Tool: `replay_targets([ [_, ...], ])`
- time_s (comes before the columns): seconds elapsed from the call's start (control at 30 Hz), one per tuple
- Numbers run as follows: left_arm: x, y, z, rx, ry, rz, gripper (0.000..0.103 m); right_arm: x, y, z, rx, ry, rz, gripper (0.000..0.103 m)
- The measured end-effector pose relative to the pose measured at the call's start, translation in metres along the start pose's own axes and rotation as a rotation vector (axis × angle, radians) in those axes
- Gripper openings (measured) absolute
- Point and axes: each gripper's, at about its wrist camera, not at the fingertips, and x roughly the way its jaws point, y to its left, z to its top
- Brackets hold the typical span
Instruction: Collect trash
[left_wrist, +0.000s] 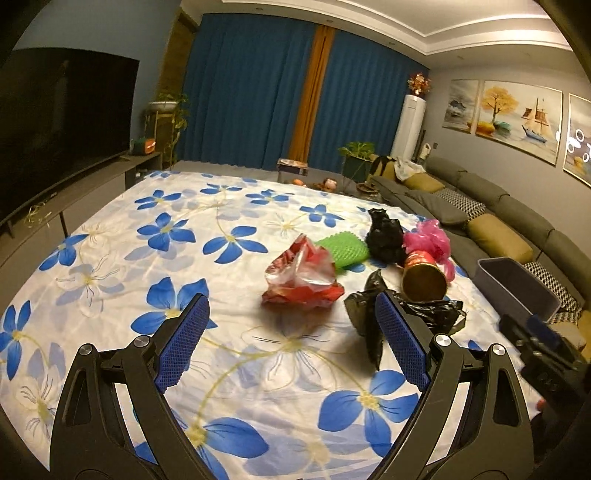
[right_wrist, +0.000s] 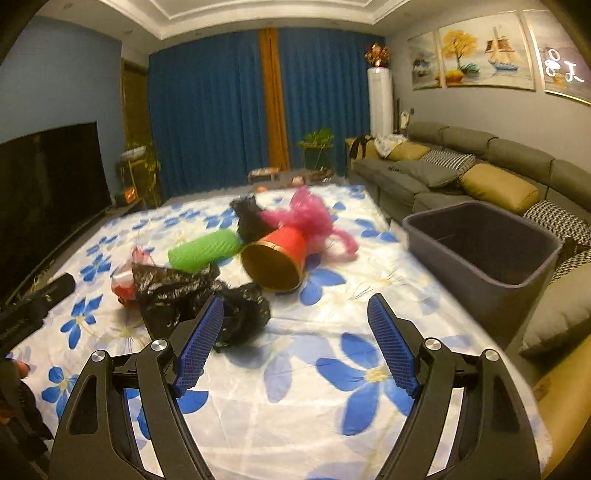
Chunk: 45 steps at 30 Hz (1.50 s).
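Blue-padded left gripper (left_wrist: 291, 325) and right gripper (right_wrist: 295, 328) I hold over floral cloth-covered table (left_wrist: 110, 229), jaws apart, crumpled black plastic bag (right_wrist: 192, 291) at ten o'clock of my right, grey plastic bin (right_wrist: 484, 254) at two.

Holding my left black two-finger gripper with blue ridged pads (left_wrist: 291, 334) spread wide, gripping nothing, hovering low, pointing forward. Keeping my right black gripper with blue textured pads (right_wrist: 295, 334) likewise wide apart, empty, hovering alongside.
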Motion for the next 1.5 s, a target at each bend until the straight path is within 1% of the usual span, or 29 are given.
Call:
replay_targets([
  [0.07, 0.003, 0.003, 0.001, 0.000, 0.001, 0.001, 0.090, 0.013, 0.006, 0.000, -0.013, 0.024, 0.000, 0.074],
  [0.13, 0.005, 0.006, 0.003, 0.003, -0.003, 0.006, 0.090, 0.026, 0.012, 0.000, -0.023, 0.045, 0.009, 0.072],
  [0.3, 0.012, 0.013, 0.009, 0.000, -0.005, 0.011, 0.090, 0.061, 0.016, 0.004, -0.002, 0.124, 0.040, 0.061],
  [0.37, 0.017, 0.017, 0.010, -0.001, -0.002, 0.013, 0.090, 0.073, 0.016, 0.003, 0.011, 0.158, 0.056, 0.050],
  [0.4, 0.019, 0.018, 0.011, -0.001, 0.001, 0.013, 0.090, 0.077, 0.016, 0.003, 0.017, 0.171, 0.066, 0.047],
  [0.53, 0.031, 0.020, 0.012, 0.008, 0.019, 0.003, 0.090, 0.087, 0.018, 0.002, 0.030, 0.209, 0.110, 0.029],
  [0.57, 0.033, 0.019, 0.011, 0.012, 0.022, 0.001, 0.090, 0.088, 0.019, 0.002, 0.028, 0.212, 0.115, 0.020],
  [0.67, 0.041, 0.018, 0.010, 0.014, 0.043, -0.012, 0.090, 0.088, 0.022, 0.002, 0.013, 0.215, 0.136, 0.005],
  [0.83, 0.055, 0.014, 0.011, 0.014, 0.080, -0.028, 0.089, 0.076, 0.021, 0.003, 0.009, 0.167, 0.139, 0.003],
  [1.0, 0.069, 0.008, 0.015, 0.019, 0.107, -0.037, 0.089, 0.051, 0.007, 0.007, 0.053, 0.107, 0.138, 0.002],
  [1.13, 0.083, 0.001, 0.016, 0.025, 0.129, -0.043, 0.088, 0.033, -0.001, 0.009, 0.058, 0.069, 0.133, 0.002],
  [1.2, 0.089, -0.002, 0.016, 0.028, 0.143, -0.044, 0.085, 0.027, -0.004, 0.010, 0.062, 0.055, 0.133, 0.002],
  [1.27, 0.096, -0.003, 0.016, 0.027, 0.163, -0.048, 0.076, 0.020, -0.006, 0.010, 0.061, 0.042, 0.133, 0.002],
  [1.3, 0.099, -0.003, 0.015, 0.023, 0.174, -0.049, 0.073, 0.018, -0.007, 0.011, 0.063, 0.038, 0.133, 0.002],
  [1.37, 0.104, -0.001, 0.015, -0.002, 0.193, -0.066, 0.061, 0.016, -0.009, 0.011, 0.068, 0.033, 0.135, 0.002],
  [1.4, 0.106, 0.001, 0.015, -0.014, 0.202, -0.075, 0.061, 0.015, -0.010, 0.011, 0.071, 0.031, 0.134, 0.002],
  [1.5, 0.107, 0.002, 0.014, -0.023, 0.204, -0.082, 0.051, 0.012, -0.014, 0.010, 0.082, 0.029, 0.138, 0.002],
])
